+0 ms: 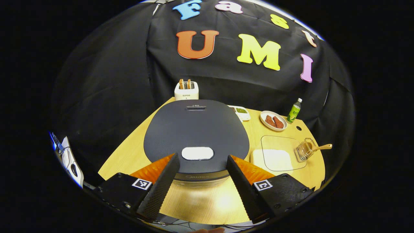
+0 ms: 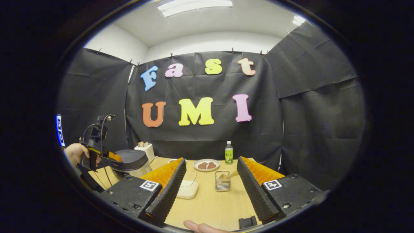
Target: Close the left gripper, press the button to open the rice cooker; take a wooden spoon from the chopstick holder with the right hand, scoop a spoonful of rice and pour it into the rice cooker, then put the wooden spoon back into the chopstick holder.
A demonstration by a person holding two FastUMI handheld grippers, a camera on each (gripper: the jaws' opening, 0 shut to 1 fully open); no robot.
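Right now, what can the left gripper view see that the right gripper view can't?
Left gripper view: the white oval button on the rice cooker, seen from above. Right gripper view: a person's hand beside the rice cooker, and the ceiling light. Both: the rice cooker, toaster, plate, green bottle and chopstick holder on the wooden table.

**Dark cooker on pale wood**

The rice cooker (image 1: 196, 136) has a dark grey, finely textured lid and a white oval button (image 1: 197, 153). The counter (image 1: 207, 200) is light wood grain. The left gripper (image 1: 202, 168) is black and ridged, with orange backing. The wooden spoon (image 1: 320, 147) is tan, the bottle (image 1: 294, 111) green.
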